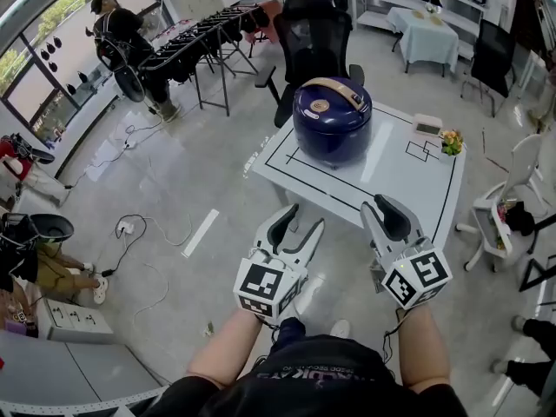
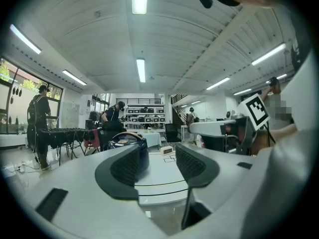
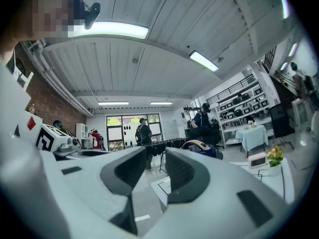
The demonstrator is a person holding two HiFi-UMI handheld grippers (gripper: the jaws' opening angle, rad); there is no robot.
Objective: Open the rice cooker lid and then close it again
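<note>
– On the white tabletop (image 1: 408, 189), what stands where?

– Over on its left part, inside the black taped outline, is the dark blue rice cooker (image 1: 332, 120). Its lid is down and the tan handle lies across the top. A small white clock (image 1: 427, 127) and a bunch of flowers (image 1: 450, 142) sit by the far right corner, well apart from it.

– And the tools?

– In the head view, the left hand-held gripper (image 1: 302, 222) hovers just short of the near edge. Its jaws are apart with nothing between them. The right hand-held gripper (image 1: 382, 211) shows against that near edge, its jaws also parted and empty. Neither touches the cooker.

– Behind?

– A black office chair (image 1: 313, 33) stands just beyond the tabletop. Farther off, a person (image 1: 122, 33) stands at a dark rack (image 1: 191, 46) near the windows.
</note>
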